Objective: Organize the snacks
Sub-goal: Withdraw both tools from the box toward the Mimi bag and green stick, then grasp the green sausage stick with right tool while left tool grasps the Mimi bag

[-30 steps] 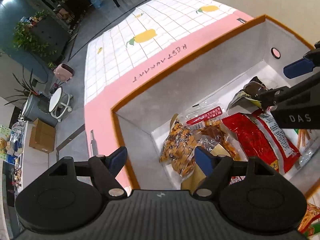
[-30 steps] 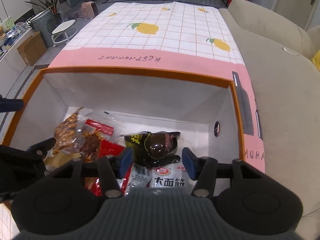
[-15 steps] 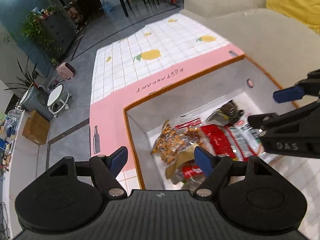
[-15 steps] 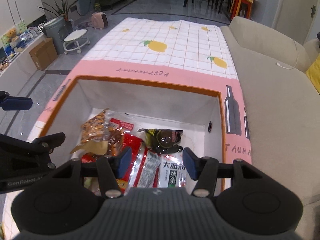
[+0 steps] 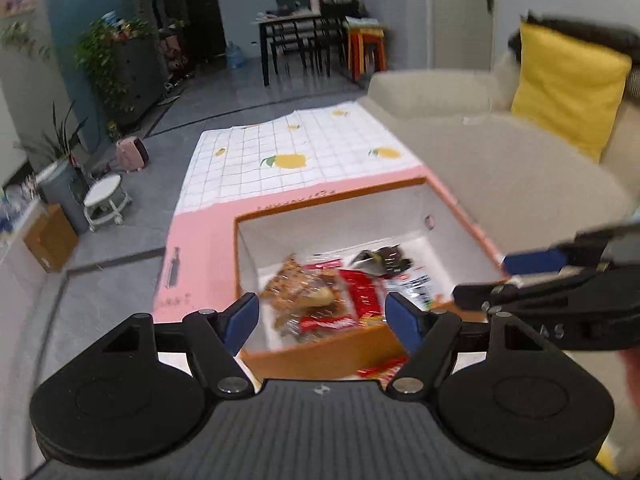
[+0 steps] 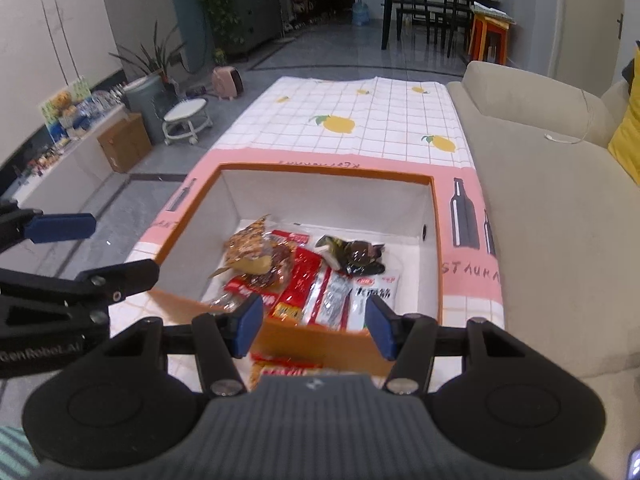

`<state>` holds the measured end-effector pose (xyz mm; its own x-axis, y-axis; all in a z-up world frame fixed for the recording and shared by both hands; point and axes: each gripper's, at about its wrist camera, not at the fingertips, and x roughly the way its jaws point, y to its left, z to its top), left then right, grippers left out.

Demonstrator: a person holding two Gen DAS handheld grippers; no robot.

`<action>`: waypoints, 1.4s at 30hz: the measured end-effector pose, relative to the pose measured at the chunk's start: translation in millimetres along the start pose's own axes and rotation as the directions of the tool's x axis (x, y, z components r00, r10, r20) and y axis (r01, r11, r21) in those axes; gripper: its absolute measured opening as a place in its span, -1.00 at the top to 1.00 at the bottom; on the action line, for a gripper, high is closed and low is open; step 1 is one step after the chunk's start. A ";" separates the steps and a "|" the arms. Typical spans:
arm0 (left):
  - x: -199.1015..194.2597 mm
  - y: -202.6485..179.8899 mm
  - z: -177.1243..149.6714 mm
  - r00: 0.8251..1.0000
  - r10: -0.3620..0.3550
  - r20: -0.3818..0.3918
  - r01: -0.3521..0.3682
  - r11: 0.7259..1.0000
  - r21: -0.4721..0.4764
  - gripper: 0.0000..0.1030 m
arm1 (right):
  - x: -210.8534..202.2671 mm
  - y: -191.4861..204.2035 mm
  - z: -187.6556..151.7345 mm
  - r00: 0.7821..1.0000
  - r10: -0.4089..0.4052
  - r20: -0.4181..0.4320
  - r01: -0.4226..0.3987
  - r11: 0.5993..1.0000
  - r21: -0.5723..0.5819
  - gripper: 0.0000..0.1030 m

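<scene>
Here, both tongs spread apart and empty above the near edge of the orange-rimmed box (image 6: 438, 240). Left tongs (image 5: 322, 316) over the near left corner, right tongs (image 6: 314, 322) over the near wall, blue pads wide on each.

Inside the box, on its white floor, a loose heap of snacks. At left, a clear bag of brown crunchy pieces (image 6: 256, 250), partly on top of a red packet (image 6: 298, 276). Just right of the red packet, a silver sachet (image 6: 330, 298), then a white packet with dark printed characters (image 6: 374, 292), side by side and touching. Behind these, toward the far right, a dark glossy wrapper (image 6: 358, 258), crumpled.

Outside the box, against its near wall, another red packet (image 6: 286, 368) flat on the cloth, half hidden by the right tongs' body.

Under the box, a pink-bordered cloth with a grid and lemon prints (image 6: 340, 124) over the worktop. To the right, a beige sofa (image 6: 552, 200) with a yellow cushion (image 5: 568, 88).

Left wrist view blurred, so snack details there hard to tell.
</scene>
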<state>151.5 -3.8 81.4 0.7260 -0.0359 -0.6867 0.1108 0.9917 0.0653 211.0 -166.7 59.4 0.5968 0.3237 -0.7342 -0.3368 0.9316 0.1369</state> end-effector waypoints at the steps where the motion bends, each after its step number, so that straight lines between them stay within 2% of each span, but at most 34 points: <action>1: -4.2 -0.6 -7.5 1.000 -0.015 0.006 0.015 0.999 -0.031 -0.65 | -5.3 -0.6 -7.9 1.000 0.010 0.014 -0.010 1.000 0.005 -0.06; 4: -11.3 -3.1 -32.5 0.999 -0.053 0.008 0.054 0.994 -0.092 -0.64 | -17.4 -5.0 -38.1 0.998 0.048 0.042 -0.050 0.998 0.034 -0.06; 6: -12.3 -5.3 -50.7 0.999 -0.054 -0.006 0.053 0.992 -0.110 -0.63 | -21.5 -9.0 -57.9 0.996 0.074 0.046 -0.077 0.995 0.065 -0.06; 11: -6.0 -6.4 -90.6 0.999 -0.036 -0.037 0.028 0.981 -0.190 -0.57 | -23.0 -11.2 -107.2 0.996 0.054 0.075 -0.061 0.995 0.081 -0.06; 16: 11.4 -22.5 -124.9 0.994 -0.054 -0.098 0.041 0.991 -0.129 -0.54 | -12.4 -2.9 -149.3 0.996 0.054 0.076 -0.055 0.998 0.018 -0.06; 19: 19.8 -22.7 -139.2 0.990 -0.071 -0.121 0.051 0.986 -0.159 -0.53 | -1.1 -1.5 -166.0 0.998 0.029 0.062 -0.027 0.999 -0.029 -0.06; 23: 27.6 -19.8 -144.1 0.990 -0.057 -0.130 0.035 0.985 -0.171 -0.52 | 17.0 -1.1 -171.8 0.999 0.024 0.035 -0.022 0.998 -0.063 -0.05; 27: 34.5 -14.5 -147.3 0.989 -0.055 -0.139 0.027 0.980 -0.197 -0.50 | 38.4 5.3 -168.9 0.998 0.064 -0.002 -0.064 0.994 -0.088 0.10; 31: 43.7 -10.3 -149.4 0.987 -0.056 -0.152 0.023 0.977 -0.211 -0.49 | 60.6 20.7 -170.1 0.997 0.075 -0.036 -0.080 0.980 -0.184 0.29; 36: 56.1 -9.4 -151.5 0.981 -0.061 -0.183 0.021 0.977 -0.212 -0.48 | 80.0 26.6 -166.6 0.997 0.065 -0.049 -0.075 0.965 -0.249 0.34; 38: 60.3 -10.6 -152.7 0.978 -0.065 -0.196 0.025 0.979 -0.204 -0.48 | 87.8 25.4 -164.3 0.995 0.076 -0.059 -0.088 0.965 -0.245 0.45; 42: 64.8 -8.4 -155.1 0.977 -0.073 -0.203 0.029 0.976 -0.214 -0.47 | 91.5 23.0 -163.7 0.995 0.086 -0.059 -0.098 0.967 -0.236 0.45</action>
<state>92.3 4.7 -75.9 0.5635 -0.0824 -0.8220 -0.0164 0.9937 -0.1109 138.7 -142.8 -113.5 0.5216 0.3923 -0.7576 -0.5555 0.8301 0.0474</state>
